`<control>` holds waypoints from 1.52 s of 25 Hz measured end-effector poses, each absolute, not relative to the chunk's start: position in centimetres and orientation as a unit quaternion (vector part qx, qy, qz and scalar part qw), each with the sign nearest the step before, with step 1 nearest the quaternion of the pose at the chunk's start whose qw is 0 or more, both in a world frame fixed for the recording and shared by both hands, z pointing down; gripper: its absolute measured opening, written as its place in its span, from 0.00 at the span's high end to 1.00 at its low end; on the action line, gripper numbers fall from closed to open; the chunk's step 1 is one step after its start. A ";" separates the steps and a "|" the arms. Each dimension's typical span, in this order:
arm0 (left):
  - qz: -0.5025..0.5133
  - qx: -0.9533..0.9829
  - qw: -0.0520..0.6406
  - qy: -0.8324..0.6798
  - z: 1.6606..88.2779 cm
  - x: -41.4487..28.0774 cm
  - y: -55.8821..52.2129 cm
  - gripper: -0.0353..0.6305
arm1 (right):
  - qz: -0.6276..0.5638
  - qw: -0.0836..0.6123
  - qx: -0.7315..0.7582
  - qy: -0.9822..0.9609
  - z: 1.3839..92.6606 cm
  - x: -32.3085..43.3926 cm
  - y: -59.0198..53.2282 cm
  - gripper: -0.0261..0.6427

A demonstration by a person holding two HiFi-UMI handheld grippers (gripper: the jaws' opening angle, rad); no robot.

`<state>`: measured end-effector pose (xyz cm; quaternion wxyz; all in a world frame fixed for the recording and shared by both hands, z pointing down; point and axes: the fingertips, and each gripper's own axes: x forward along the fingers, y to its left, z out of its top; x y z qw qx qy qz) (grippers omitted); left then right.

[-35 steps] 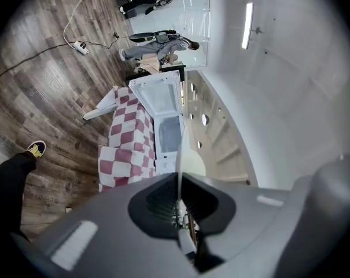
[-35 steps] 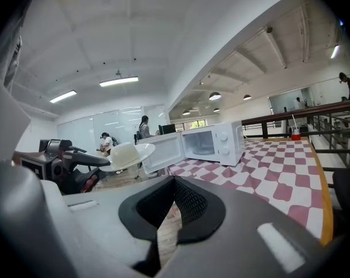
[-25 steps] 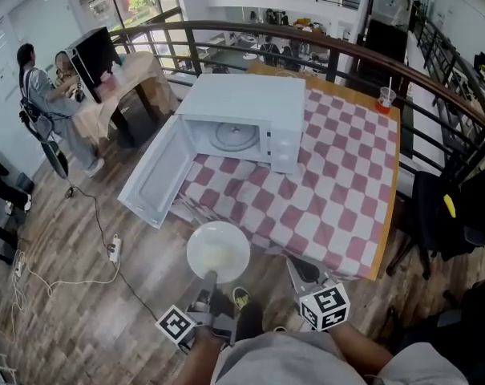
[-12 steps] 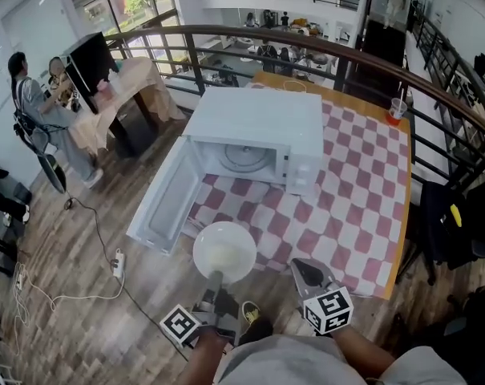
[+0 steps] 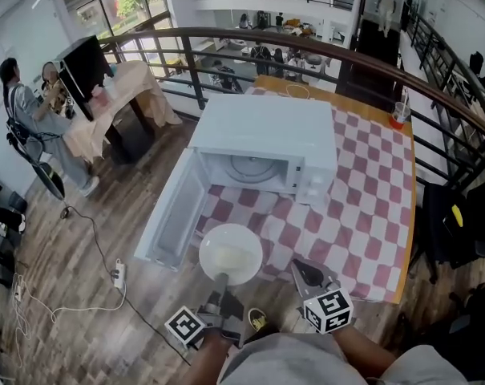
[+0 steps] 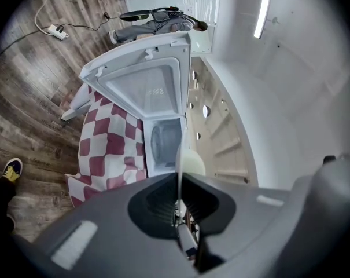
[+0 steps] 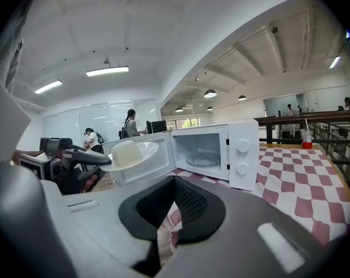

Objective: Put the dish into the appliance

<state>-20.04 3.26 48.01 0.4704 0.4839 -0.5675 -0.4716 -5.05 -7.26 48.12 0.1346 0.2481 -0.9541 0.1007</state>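
A white dish (image 5: 231, 253) with a pale lump of food hangs over the near table edge, with my left gripper (image 5: 220, 282) shut on its near rim. The left gripper view has the dish (image 6: 179, 164) edge-on between my left gripper's (image 6: 179, 208) closed jaws. Beyond it stands a white microwave (image 5: 266, 147) on the checkered table (image 5: 362, 215), with its door (image 5: 174, 211) swung open to the left and the turntable bare. My right gripper (image 5: 306, 273) hovers shut and empty just right of the dish. In the right gripper view, that gripper (image 7: 163, 225) faces the microwave (image 7: 218, 152), with the dish (image 7: 125, 153) at left.
A dark railing (image 5: 322, 50) curves behind the table. A cup with a red drink (image 5: 399, 115) stands at the far right corner. A black chair (image 5: 450, 215) is at the right. A cable and power strip (image 5: 118, 275) lie on the wooden floor; two people stand at a desk (image 5: 106, 95).
Both grippers and the dish have moved forward toward the open microwave. The dish now overlaps the table's near edge, closer to the door.
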 end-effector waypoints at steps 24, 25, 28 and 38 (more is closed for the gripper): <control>-0.451 0.508 0.489 -0.547 49.2 -25.4 2.1 0.92 | 0.082 0.137 0.292 -0.943 47.6 -9.2 -8.4 0.96; -0.450 0.510 0.489 -0.546 49.3 -25.4 2.0 0.92 | 0.081 0.137 0.294 -0.942 47.6 -9.1 -8.5 0.97; -0.454 0.508 0.493 -0.541 49.4 -25.3 1.6 0.92 | 0.076 0.133 0.298 -0.942 47.4 -9.1 -9.0 0.96; -0.449 0.513 0.497 -0.537 49.0 -26.0 -1.0 0.92 | 0.070 0.137 0.306 -0.939 47.2 -8.8 -12.8 0.96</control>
